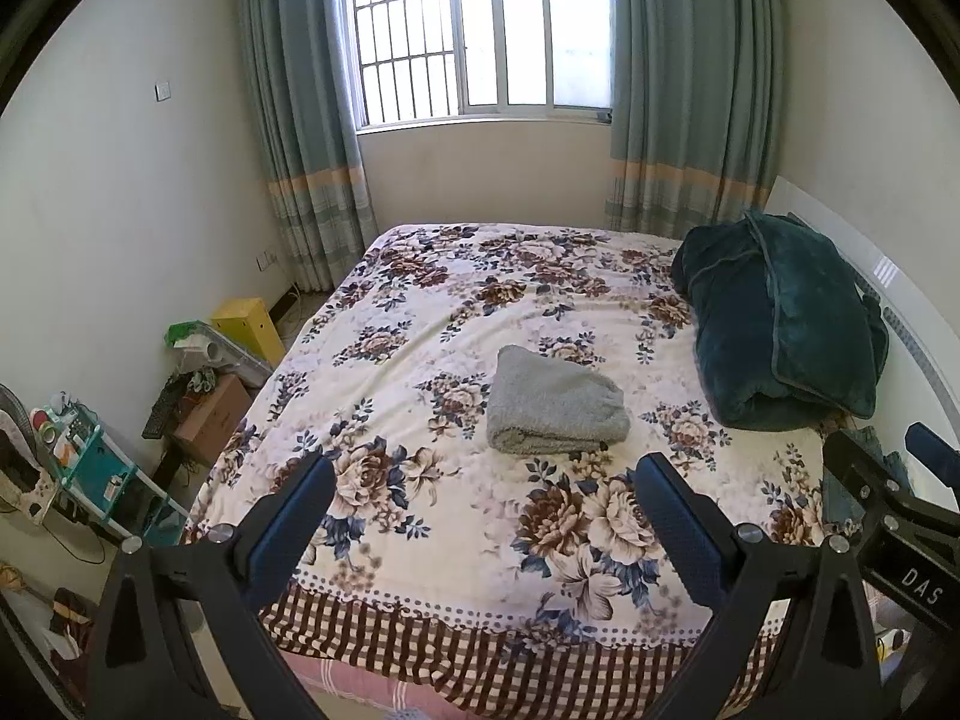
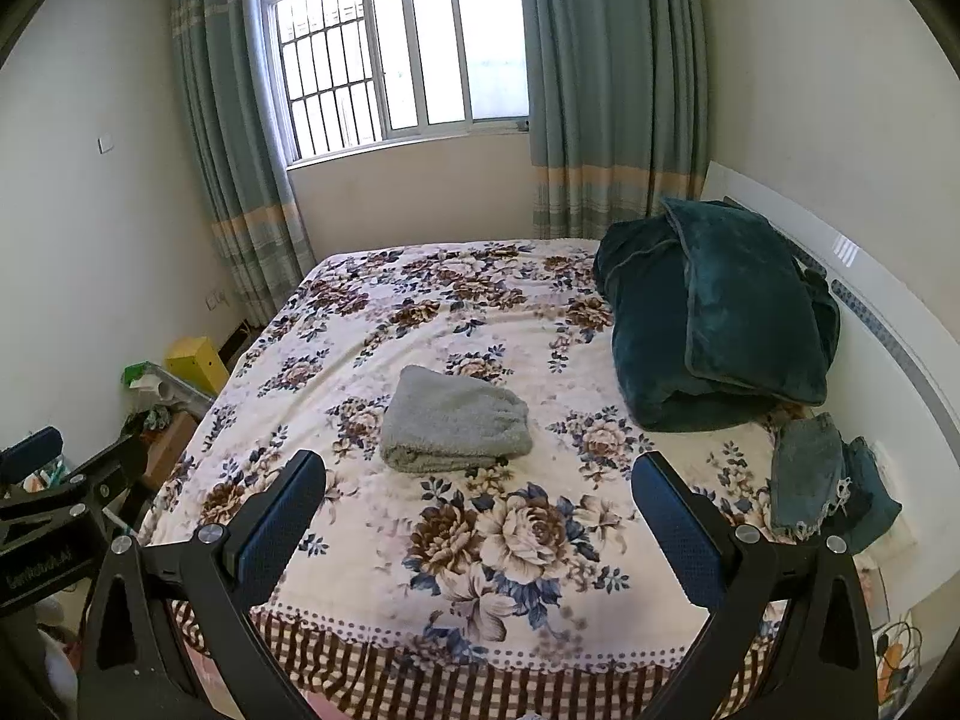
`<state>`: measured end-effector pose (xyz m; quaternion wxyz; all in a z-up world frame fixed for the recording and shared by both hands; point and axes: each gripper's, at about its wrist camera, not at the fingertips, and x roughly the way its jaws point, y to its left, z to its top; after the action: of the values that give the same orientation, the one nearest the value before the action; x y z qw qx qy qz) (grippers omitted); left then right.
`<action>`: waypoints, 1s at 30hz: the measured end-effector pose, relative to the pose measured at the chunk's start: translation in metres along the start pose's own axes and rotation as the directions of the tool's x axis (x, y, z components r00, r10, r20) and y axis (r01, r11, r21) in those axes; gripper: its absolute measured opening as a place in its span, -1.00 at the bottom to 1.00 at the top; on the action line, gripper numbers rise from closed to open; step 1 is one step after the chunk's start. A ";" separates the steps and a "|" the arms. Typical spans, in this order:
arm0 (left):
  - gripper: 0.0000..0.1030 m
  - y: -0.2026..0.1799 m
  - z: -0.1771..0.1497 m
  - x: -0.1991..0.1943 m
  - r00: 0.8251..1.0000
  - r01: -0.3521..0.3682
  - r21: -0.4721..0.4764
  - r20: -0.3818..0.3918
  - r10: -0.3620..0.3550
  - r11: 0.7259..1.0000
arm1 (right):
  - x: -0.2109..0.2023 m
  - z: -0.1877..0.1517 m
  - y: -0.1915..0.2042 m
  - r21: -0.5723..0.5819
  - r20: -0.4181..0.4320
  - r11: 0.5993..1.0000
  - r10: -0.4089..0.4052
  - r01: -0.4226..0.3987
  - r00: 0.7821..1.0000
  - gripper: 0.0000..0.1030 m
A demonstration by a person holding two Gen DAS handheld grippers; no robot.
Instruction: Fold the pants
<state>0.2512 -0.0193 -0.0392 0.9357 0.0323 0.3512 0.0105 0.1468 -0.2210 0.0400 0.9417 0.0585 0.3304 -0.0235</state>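
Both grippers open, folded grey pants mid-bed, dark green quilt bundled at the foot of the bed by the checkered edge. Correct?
One error: the dark green quilt sits at the far right, against the white headboard, not by the checkered edge, as the right wrist view shows. Grey pants mid-bed; left gripper and right gripper open.

Folded grey pants [image 2: 456, 427] on floral bed [image 2: 540, 612], right gripper [image 2: 480, 510] jaws spread above

Home bedroom: bed [image 1: 480, 312] with floral cover; curtained window [image 1: 480, 36] behind it; headboard [image 2: 870, 300] alongside.
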 end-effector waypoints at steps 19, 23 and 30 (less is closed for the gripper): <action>0.98 0.002 0.006 0.000 1.000 0.008 0.009 0.005 -0.008 1.000 | 0.001 0.002 0.000 0.002 0.003 1.000 -0.001 0.001 1.000 1.00; 0.98 0.002 0.009 -0.001 1.000 0.008 0.007 0.006 -0.008 1.000 | 0.003 0.005 -0.002 0.000 -0.007 1.000 0.000 0.000 1.000 1.00; 0.98 0.002 0.009 -0.001 1.000 0.006 0.006 0.007 -0.006 1.000 | 0.002 0.005 -0.004 0.002 -0.009 1.000 0.000 0.000 1.000 1.00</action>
<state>0.2565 -0.0181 -0.0318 0.9368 0.0342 0.3482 0.0068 0.1514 -0.2261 0.0424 0.9402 0.0595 0.3347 -0.0235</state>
